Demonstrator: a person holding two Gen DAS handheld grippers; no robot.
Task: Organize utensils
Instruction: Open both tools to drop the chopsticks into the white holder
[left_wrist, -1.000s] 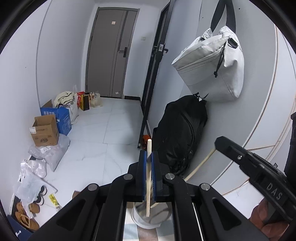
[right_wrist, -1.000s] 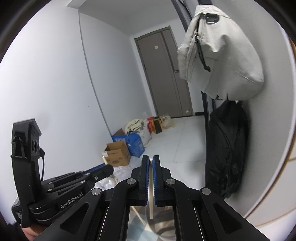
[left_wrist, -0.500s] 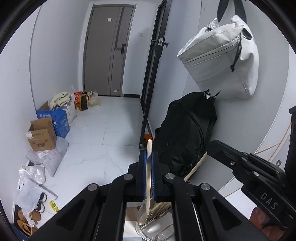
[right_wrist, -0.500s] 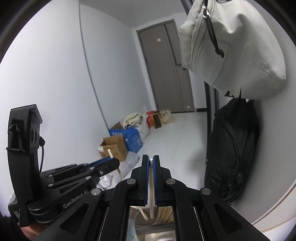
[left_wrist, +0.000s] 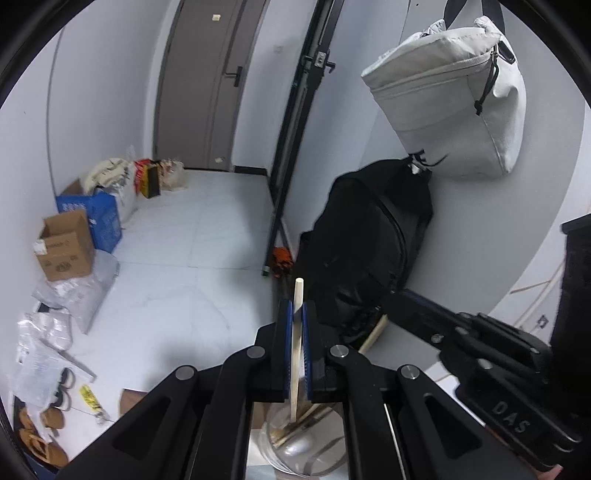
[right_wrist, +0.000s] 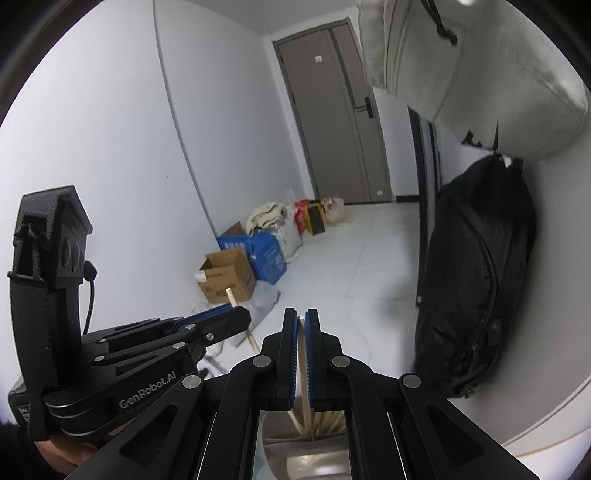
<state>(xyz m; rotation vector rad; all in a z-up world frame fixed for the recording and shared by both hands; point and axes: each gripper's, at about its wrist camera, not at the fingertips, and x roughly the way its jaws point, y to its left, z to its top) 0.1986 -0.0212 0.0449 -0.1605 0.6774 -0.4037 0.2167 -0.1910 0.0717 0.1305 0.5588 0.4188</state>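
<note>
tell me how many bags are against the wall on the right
2. A pale grey bag hangs high on the wall, and a black backpack sits below it at floor level. More bags may be hidden behind the grippers.

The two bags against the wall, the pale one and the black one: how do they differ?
The pale grey bag hangs high on the wall by dark straps, while the black backpack sits lower, beneath it, its base out of sight. The pale bag looks boxy and firm with a dark drawcord; the black backpack is taller, slumped and creased. Both lie against the same curved white wall, on the right of both wrist views.
</note>
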